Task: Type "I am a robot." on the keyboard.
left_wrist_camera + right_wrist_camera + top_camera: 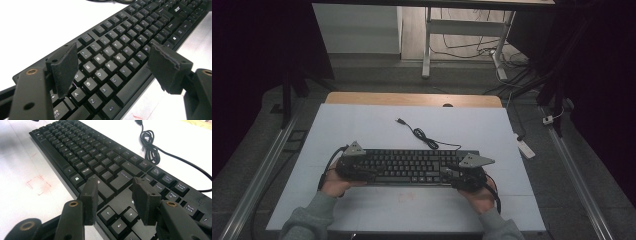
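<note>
A black keyboard (412, 166) lies across the white table top (362, 130), and its cable (419, 134) coils toward the back. My left gripper (363, 171) is at the keyboard's left end. In the left gripper view the left gripper (115, 70) is wide open, one pad (66, 72) over the far edge and the other (163, 67) over the near edge, above the letter keys (105, 67). My right gripper (453, 175) is at the right end. There the right gripper (117, 200) stands open above the arrow keys (117, 218), nothing between its jaws.
A faint red square mark (407, 196) sits on the table in front of the keyboard. The coiled cable (150, 147) lies behind the keyboard's right half. A wooden strip (412, 99) edges the back; a power strip (526, 148) lies on the floor to the right.
</note>
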{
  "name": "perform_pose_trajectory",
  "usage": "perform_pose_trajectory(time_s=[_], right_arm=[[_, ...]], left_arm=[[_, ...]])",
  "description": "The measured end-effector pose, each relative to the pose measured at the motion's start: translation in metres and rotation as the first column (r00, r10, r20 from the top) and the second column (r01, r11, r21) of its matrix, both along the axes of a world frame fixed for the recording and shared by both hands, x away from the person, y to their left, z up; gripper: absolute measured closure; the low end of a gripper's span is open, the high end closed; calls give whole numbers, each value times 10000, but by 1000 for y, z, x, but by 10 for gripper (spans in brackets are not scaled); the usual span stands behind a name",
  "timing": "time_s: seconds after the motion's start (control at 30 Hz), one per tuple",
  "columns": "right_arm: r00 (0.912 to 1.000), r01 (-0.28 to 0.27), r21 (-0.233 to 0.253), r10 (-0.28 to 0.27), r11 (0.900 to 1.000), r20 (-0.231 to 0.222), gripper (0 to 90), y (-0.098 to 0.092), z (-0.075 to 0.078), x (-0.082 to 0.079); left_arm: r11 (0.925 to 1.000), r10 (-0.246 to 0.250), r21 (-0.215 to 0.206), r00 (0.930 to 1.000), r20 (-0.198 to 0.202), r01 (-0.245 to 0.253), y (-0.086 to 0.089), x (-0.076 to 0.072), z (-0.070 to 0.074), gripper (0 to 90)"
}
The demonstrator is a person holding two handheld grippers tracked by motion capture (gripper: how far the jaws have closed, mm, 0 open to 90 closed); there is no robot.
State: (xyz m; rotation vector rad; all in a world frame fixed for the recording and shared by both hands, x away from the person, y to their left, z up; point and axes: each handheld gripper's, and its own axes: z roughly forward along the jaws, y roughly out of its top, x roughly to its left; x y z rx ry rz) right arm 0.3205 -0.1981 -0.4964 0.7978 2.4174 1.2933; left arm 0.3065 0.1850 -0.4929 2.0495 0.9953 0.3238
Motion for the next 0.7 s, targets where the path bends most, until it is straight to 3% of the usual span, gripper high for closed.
perform_pose_trajectory(time_s=[0.43,0.7], right_arm=[[10000,-60,-44,60,10000,-45,563,2,-2,0],[10000,-46,-155,45,9999,-62,563,2,-2,0]], left_arm=[[9997,68,-241,9999,97,-66,0,-1,2,324],[9997,-108,-225,9999,107,110,-3,-1,1,501]])
